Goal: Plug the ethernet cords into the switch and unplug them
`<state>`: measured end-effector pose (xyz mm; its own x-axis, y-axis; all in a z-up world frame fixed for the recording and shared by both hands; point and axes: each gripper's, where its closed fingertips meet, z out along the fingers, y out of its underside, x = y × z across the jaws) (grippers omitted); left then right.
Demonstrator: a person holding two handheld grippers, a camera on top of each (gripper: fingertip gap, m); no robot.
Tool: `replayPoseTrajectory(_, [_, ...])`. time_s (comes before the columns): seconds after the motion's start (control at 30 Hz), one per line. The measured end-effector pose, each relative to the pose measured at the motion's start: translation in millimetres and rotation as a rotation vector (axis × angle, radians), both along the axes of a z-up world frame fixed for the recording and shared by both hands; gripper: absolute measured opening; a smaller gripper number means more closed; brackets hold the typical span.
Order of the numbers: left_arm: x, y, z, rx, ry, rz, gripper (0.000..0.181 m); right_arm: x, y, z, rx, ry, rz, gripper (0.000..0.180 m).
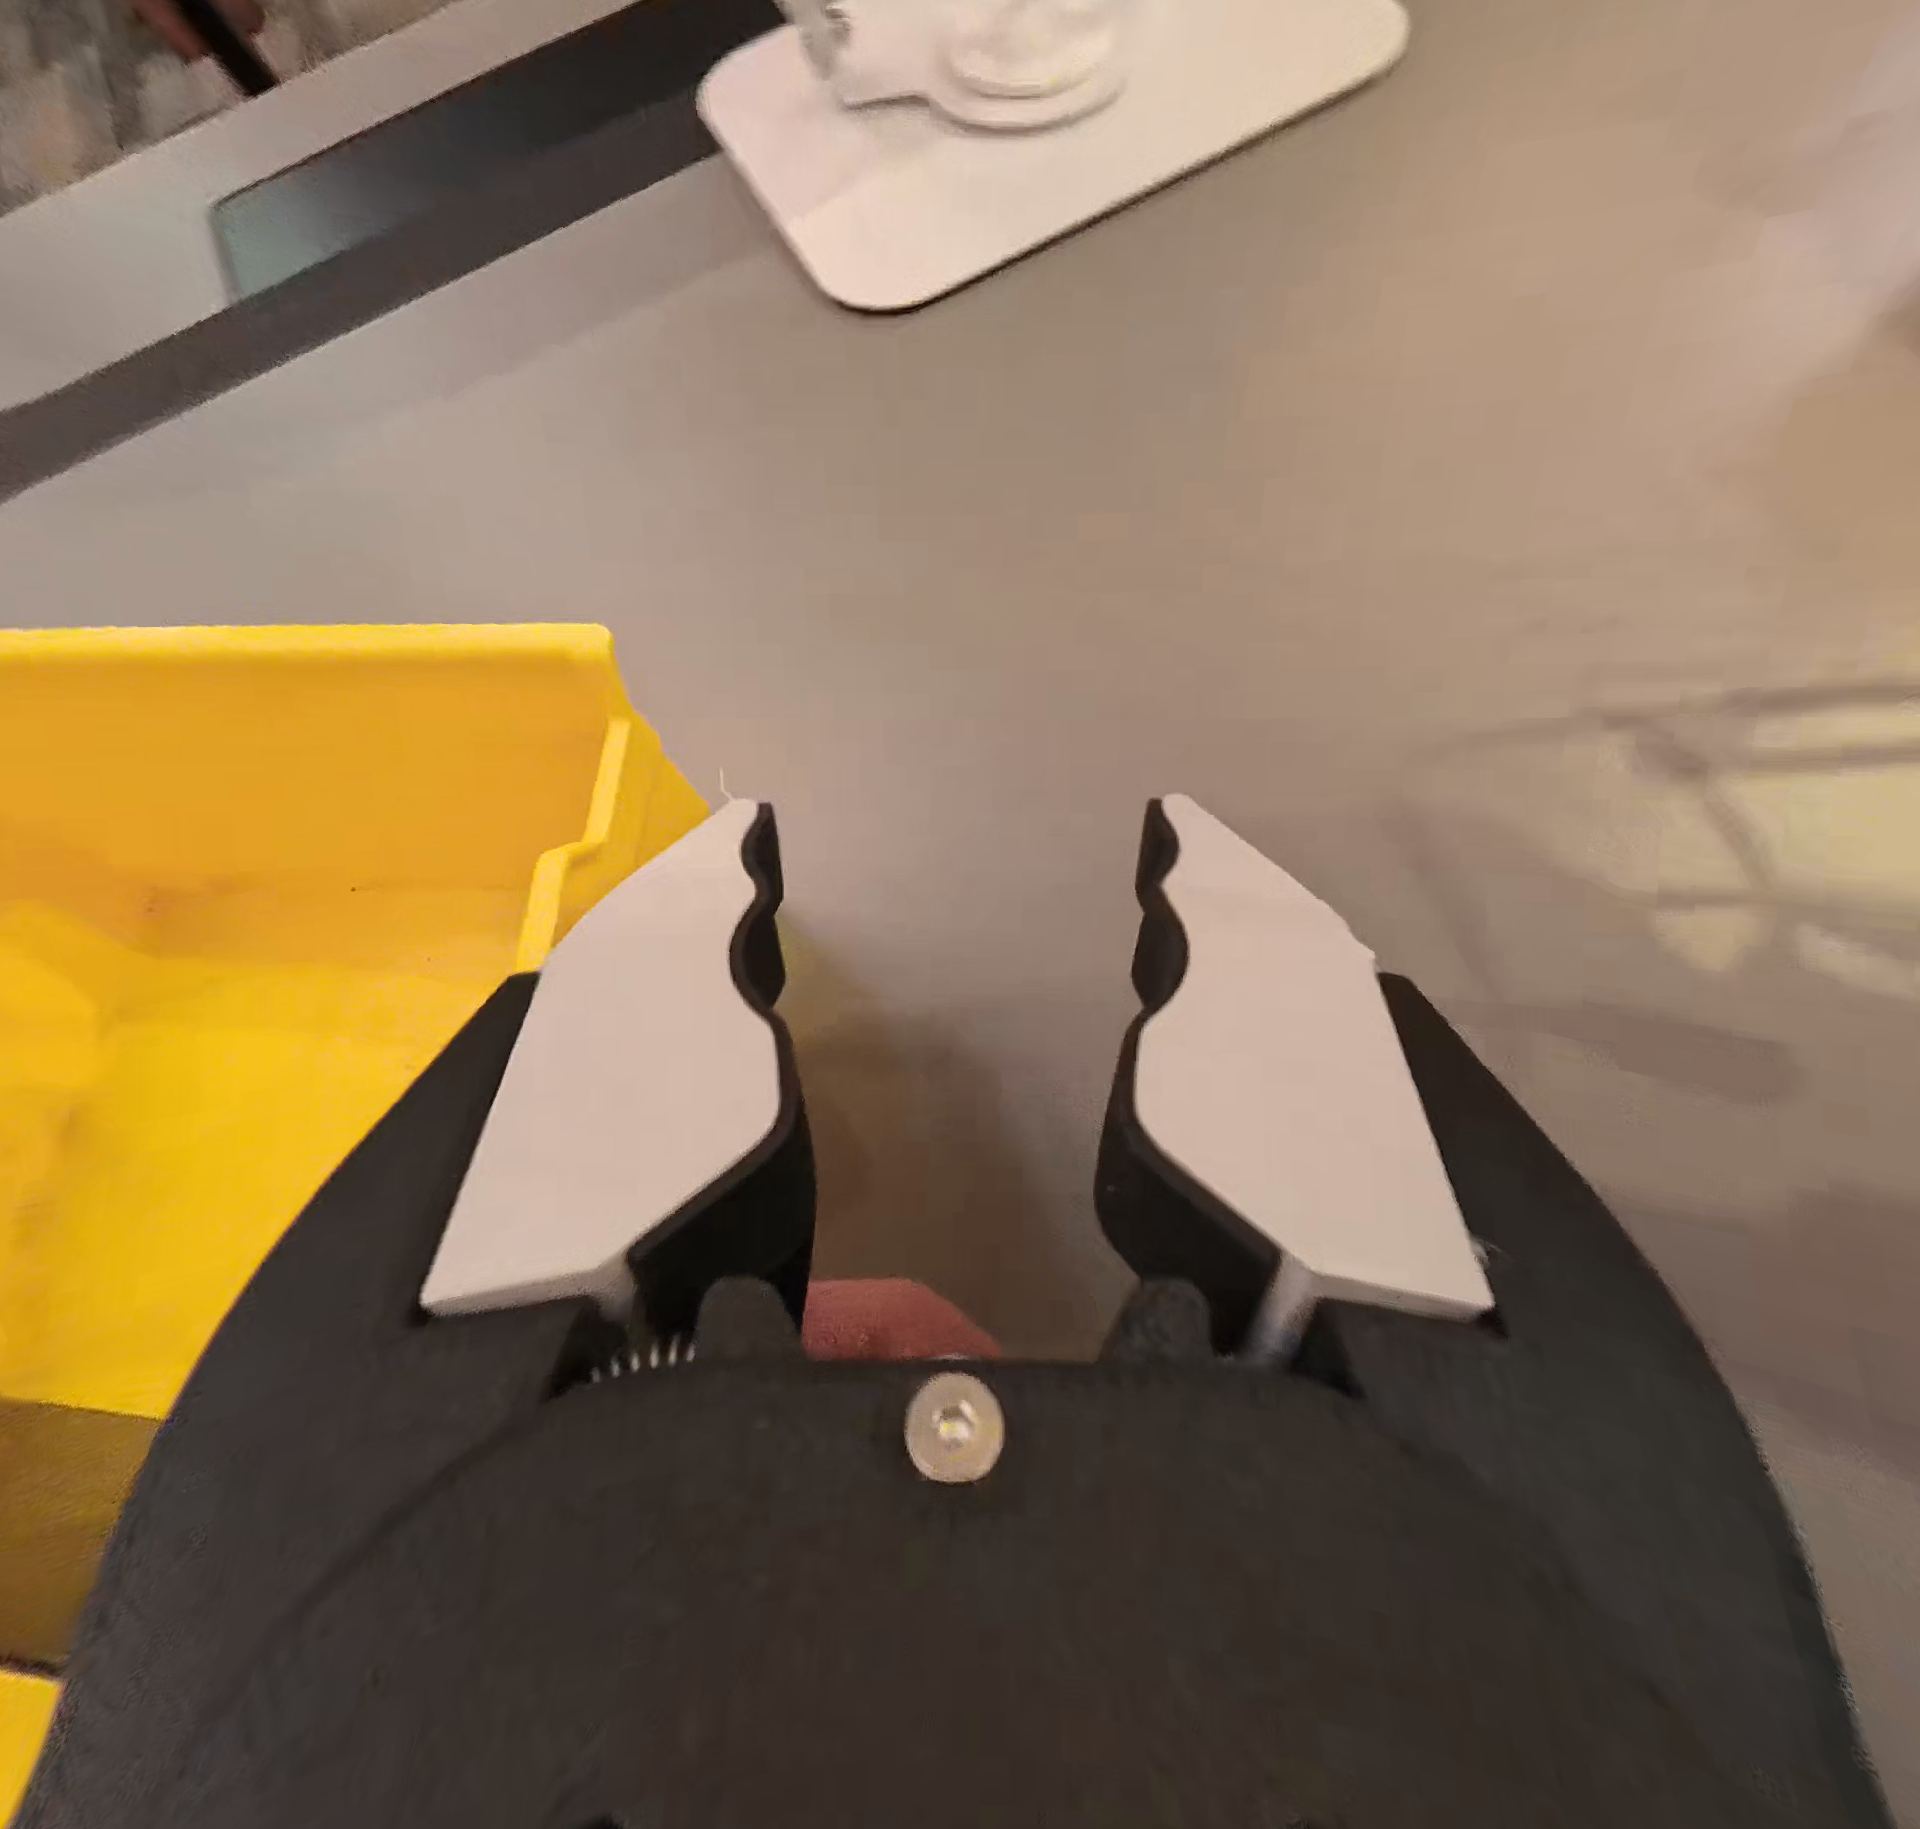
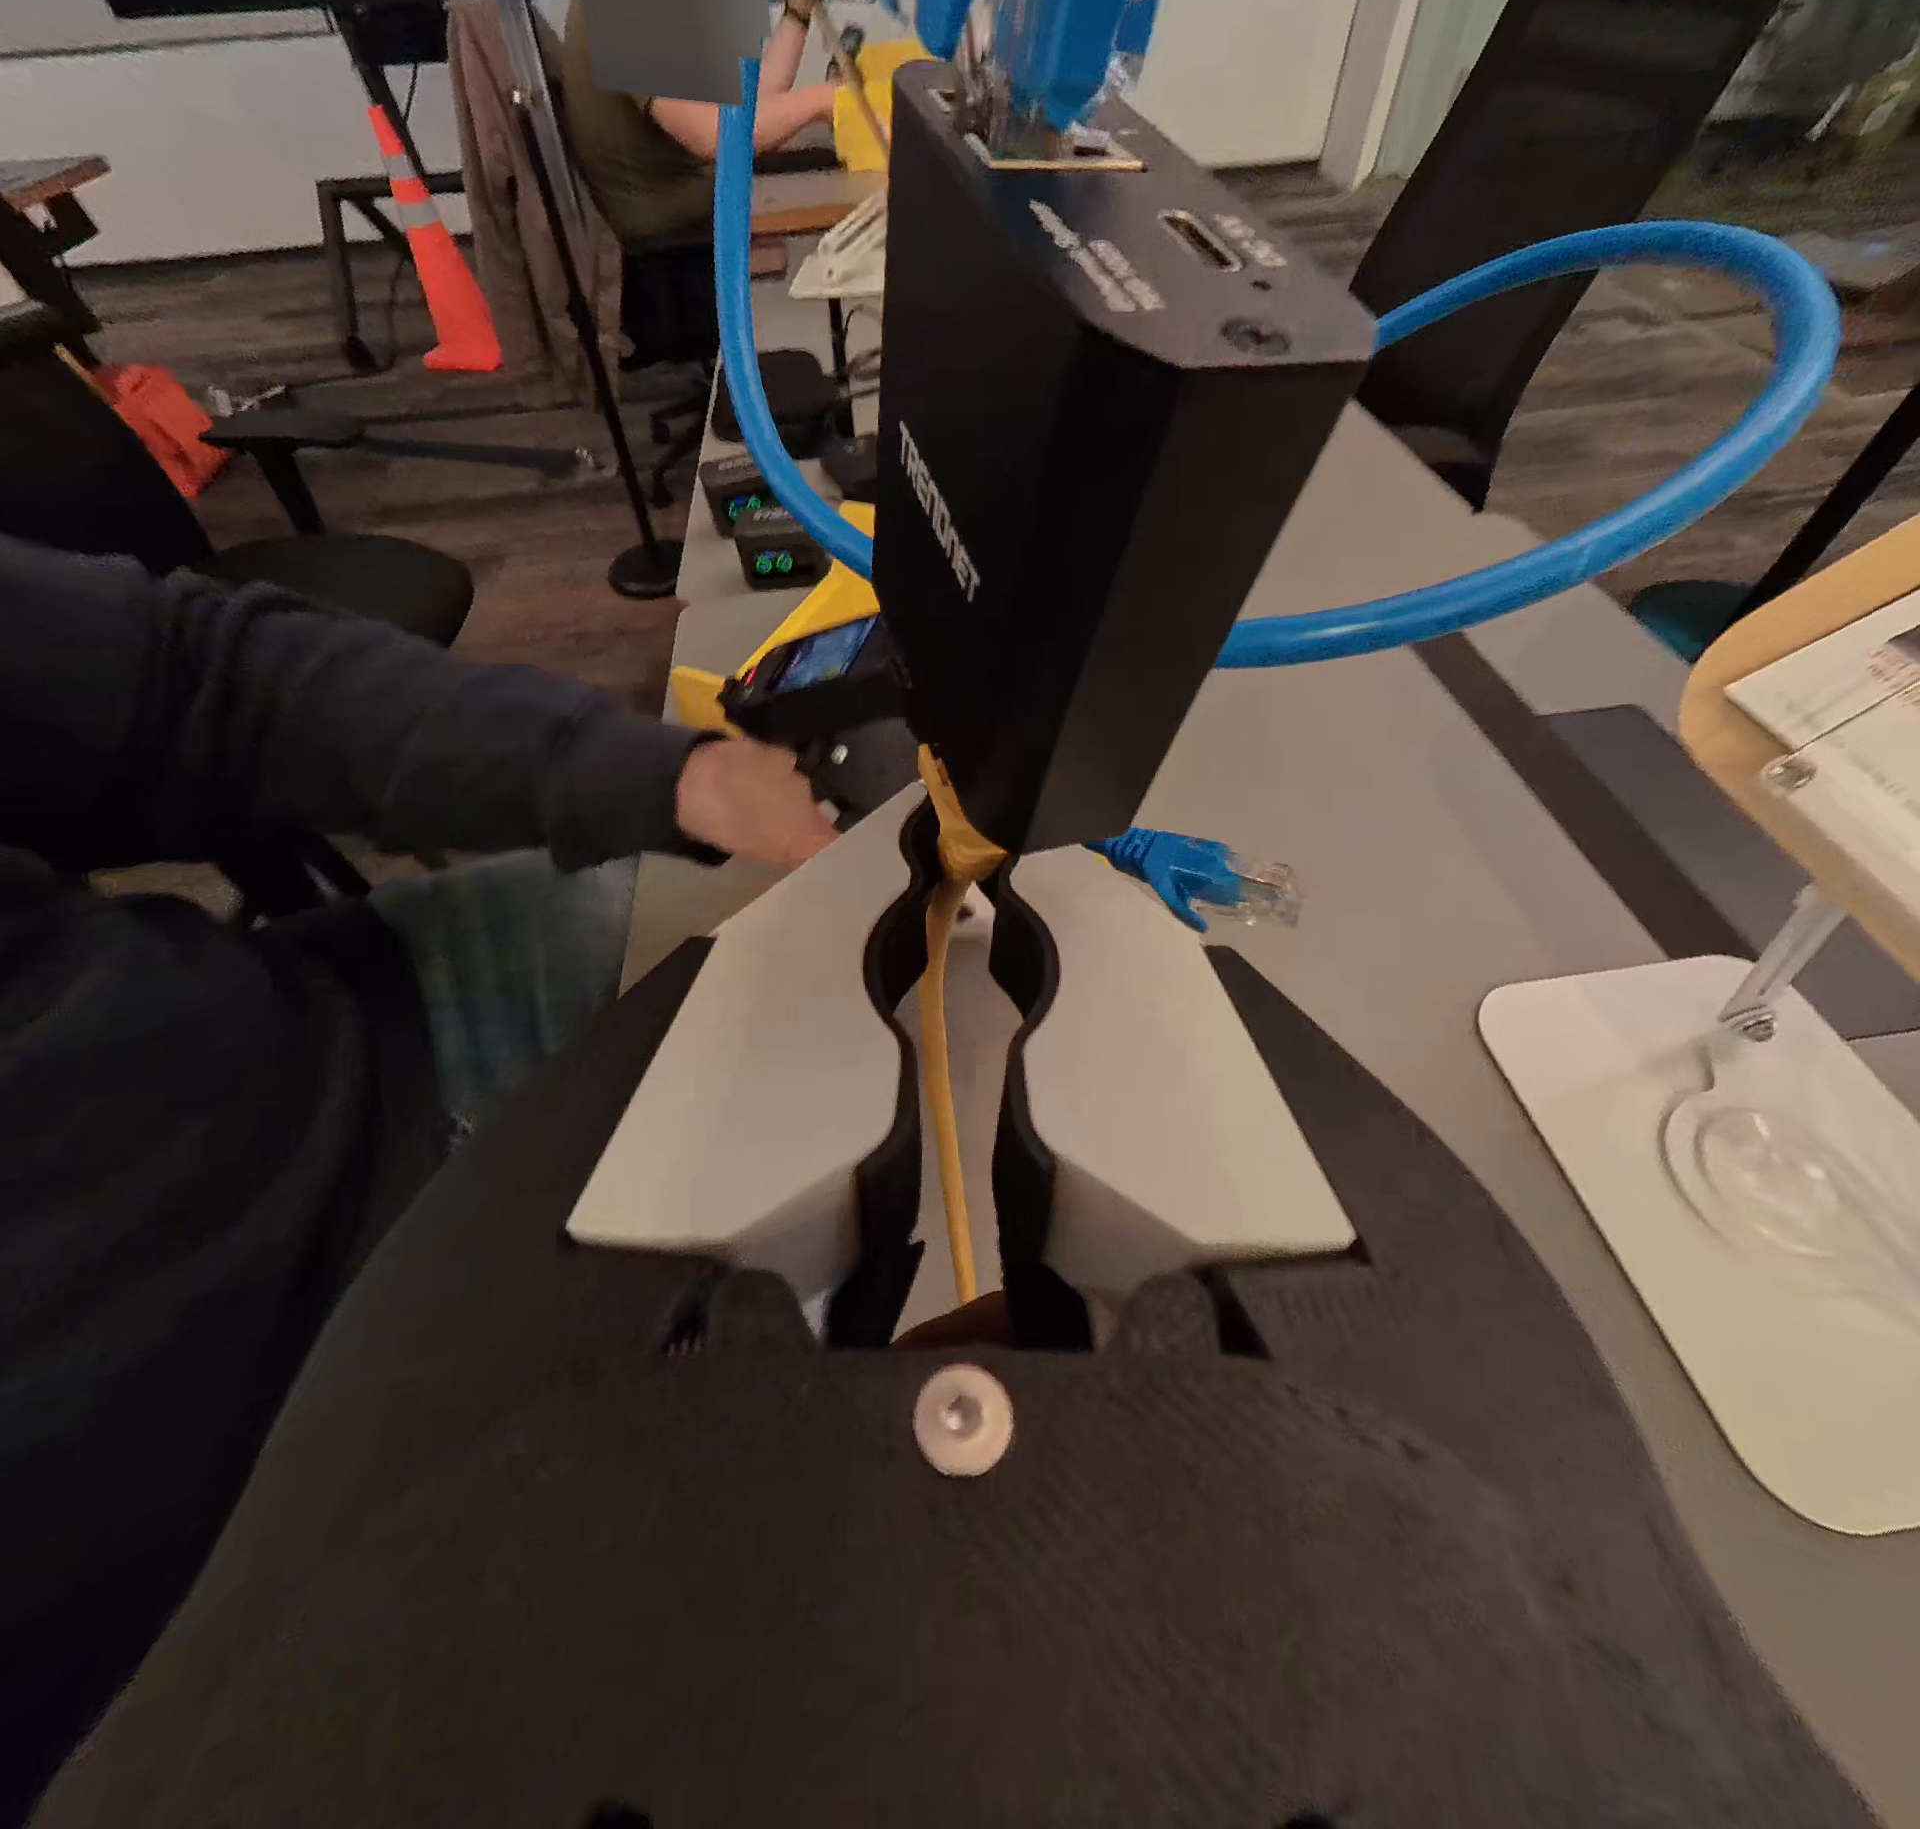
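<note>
In the right wrist view, my right gripper is shut on a yellow ethernet cord that runs between the fingers to the near end of a black switch. The switch is tilted up on end above the grey table. Blue plugs sit in ports at its far end, and a blue cord loops round its right side. A loose blue plug hangs by the right fingertip. My left gripper is open and empty over bare table. A hand holds it left of the switch in the right wrist view.
A yellow bin stands just left of the left gripper. A white stand base lies ahead of it, and shows at the right in the right wrist view. A dark strip runs along the table's far edge. A sleeved arm reaches in from the left.
</note>
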<state>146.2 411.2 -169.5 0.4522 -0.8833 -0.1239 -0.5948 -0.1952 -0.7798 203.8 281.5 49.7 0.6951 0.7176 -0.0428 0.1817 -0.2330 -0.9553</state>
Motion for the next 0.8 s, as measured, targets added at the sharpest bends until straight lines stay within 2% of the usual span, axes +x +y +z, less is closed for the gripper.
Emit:
replayPoseTrajectory(0.3, [-27, 107, 13, -0.075, -0.192, 0.382, 0.084, -8, -10, -35, -0.163, -0.114, 0.156, 0.001])
replayPoseTrajectory(0.43, [-36, 133, 21, -0.146, -0.286, 0.444, 0.084, -13, -17, -50, -0.231, -0.176, 0.248, 0.002])
replayPoseTrajectory(0.5, [-37, 122, 46, -0.139, -0.370, 0.381, 0.078, -12, -21, -58, -0.270, -0.211, 0.300, 0.001])
replayPoseTrajectory(0.63, [-70, 77, 126, -0.019, -0.528, 0.229, 0.059, 0, -26, -73, -0.363, -0.270, 0.384, 0.001])
replayPoseTrajectory(0.73, [-101, 47, 199, 0.076, -0.669, 0.093, 0.063, 11, -29, -86, -0.439, -0.322, 0.438, 0.001])
replayPoseTrajectory(0.8, [-98, 9, 245, 0.181, -0.634, -0.097, 0.070, 15, -31, -95, -0.488, -0.362, 0.481, 0.001])
